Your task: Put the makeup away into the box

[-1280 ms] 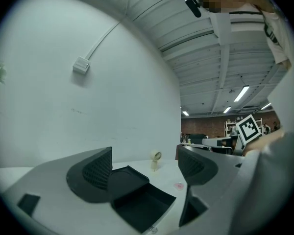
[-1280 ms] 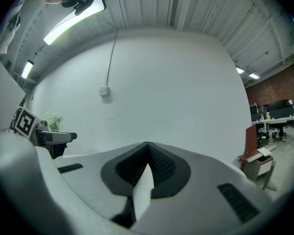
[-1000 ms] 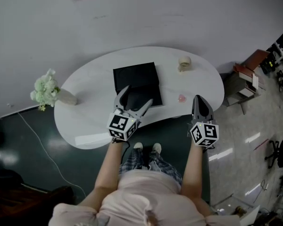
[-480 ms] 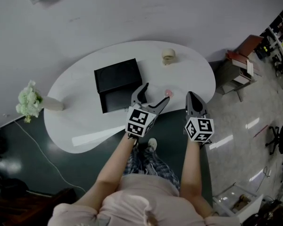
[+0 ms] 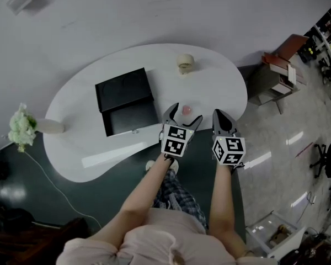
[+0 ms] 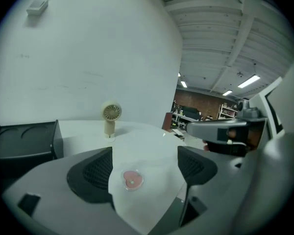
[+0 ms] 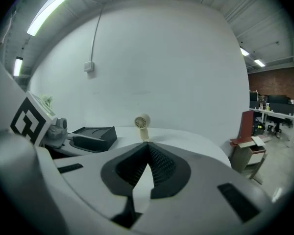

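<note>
Makeup, pink, between parted jaws of left tool

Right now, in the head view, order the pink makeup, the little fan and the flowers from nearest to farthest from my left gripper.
1. Pink makeup, at the left gripper's open jaws.
2. Fan, at the far edge of the table.
3. Flowers, at its left end.

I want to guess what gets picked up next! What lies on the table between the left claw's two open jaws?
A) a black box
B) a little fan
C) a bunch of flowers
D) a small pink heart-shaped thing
D: in the left gripper view the pink heart-shaped thing lies on the white table right between the left claw's spread jaws, untouched, while the little fan stands farther back.
</note>
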